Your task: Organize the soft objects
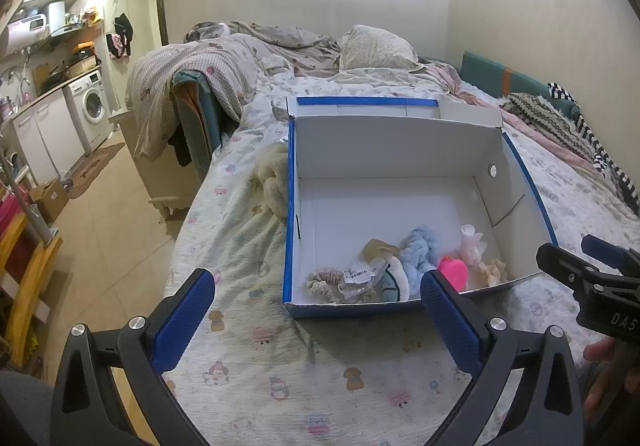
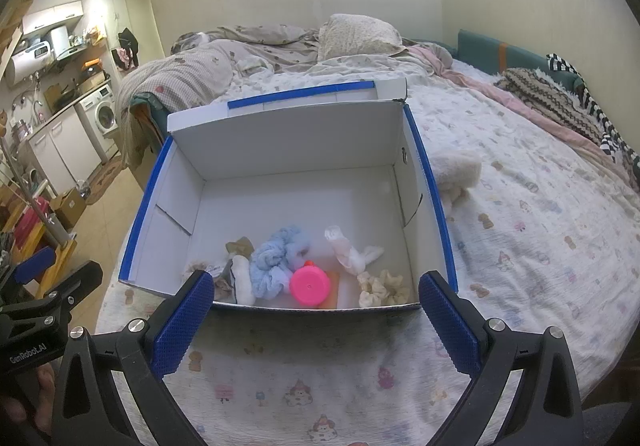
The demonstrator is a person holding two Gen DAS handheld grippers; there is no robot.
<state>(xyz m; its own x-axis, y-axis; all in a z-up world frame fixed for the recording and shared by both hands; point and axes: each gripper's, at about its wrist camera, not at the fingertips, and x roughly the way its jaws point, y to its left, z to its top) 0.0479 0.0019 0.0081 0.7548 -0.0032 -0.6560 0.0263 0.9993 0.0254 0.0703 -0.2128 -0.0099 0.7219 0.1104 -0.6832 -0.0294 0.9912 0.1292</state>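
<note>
Just short of the box [image 2: 430,181] near rim, both hand-held grippers [image 1: 316,322] [image 2: 316,320] gaping, empty.

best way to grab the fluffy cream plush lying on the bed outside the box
Take the fluffy cream plush by its bulging outer end, coming from above on the side away from the blue-and-white cardboard box. Its other side presses against the box wall, leaving no finger room there, while the outer end lies free on the sheet. The open right gripper looks nearer.

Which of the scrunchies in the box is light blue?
The big fluffy scrunchie in the middle, beside the pink cap; the others are cream or beige.
</note>
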